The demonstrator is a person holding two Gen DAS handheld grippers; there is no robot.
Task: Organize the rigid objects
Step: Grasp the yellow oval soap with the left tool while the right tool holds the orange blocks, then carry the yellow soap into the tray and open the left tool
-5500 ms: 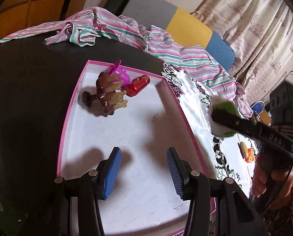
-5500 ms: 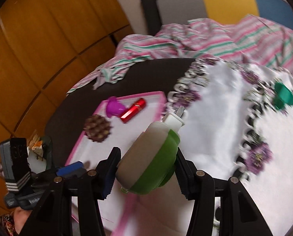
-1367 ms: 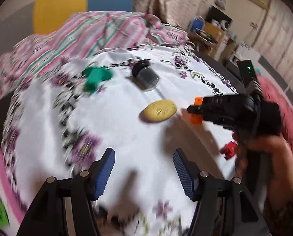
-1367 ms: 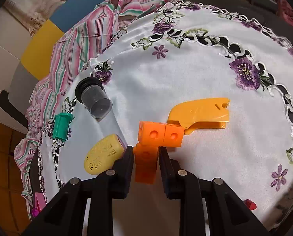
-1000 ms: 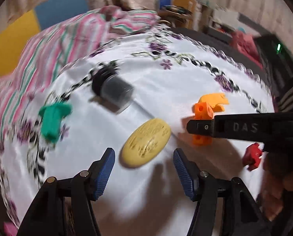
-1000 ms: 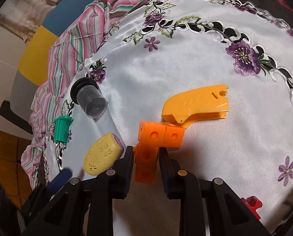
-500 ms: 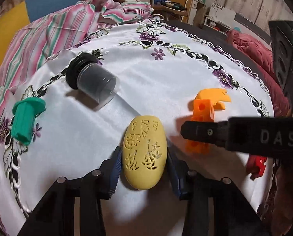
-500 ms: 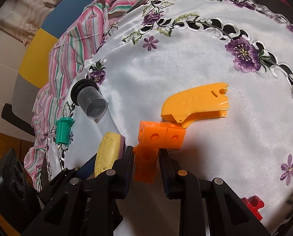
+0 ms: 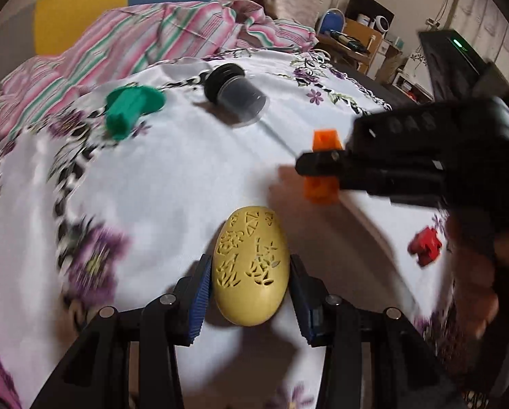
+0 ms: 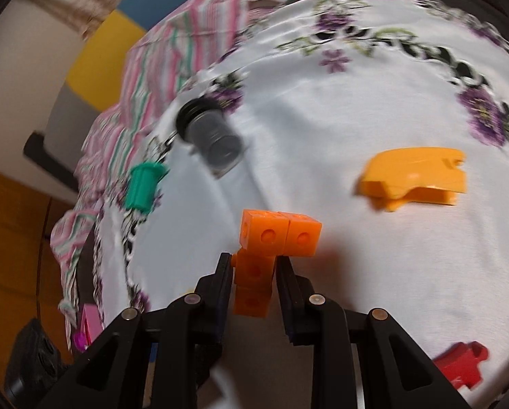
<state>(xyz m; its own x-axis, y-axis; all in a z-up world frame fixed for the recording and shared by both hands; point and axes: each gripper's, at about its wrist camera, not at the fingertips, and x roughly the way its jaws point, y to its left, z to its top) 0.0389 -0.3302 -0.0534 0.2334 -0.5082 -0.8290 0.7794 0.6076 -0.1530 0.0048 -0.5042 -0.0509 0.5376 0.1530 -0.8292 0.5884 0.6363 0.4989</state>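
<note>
Cluttered bedroom-ish space, round table under a white flowered tablecloth [image 9: 172,184], with a striped sheet [image 9: 145,34] bunched at the far edge. Starting at the claws: the left gripper [image 9: 247,286] has its blue pads pinched in on both long sides of the yellow egg-shaped thing [image 9: 249,269], so it's closed down to the egg's width and looks like it has a solid hold; gripping across the narrow middle makes sense since the ends are rounded and would probably slip. The right gripper [image 10: 252,272] is nearly closed too, its black fingers squeezing the lower stem of the orange cube block piece [image 10: 271,252], which leaves the wider top row of cubes sticking out past the tips. Both pieces sit just above or right at the cloth; can't tell if they're actually lifted. Everything else is loose on the cloth, presumably waiting its turn. Count, going outward: one yellow egg, one orange cube piece, one orange curved shell [image 10: 415,177] off to the right of the cubes, one red block [image 10: 462,364] near the right gripper's side, one dark clear cup [image 9: 235,93] lying on its side, one green peg [image 9: 131,109] beside it. A bit of pink tray [image 10: 89,323] peeks in at the table's left edge, likely where this stuff goes.
</note>
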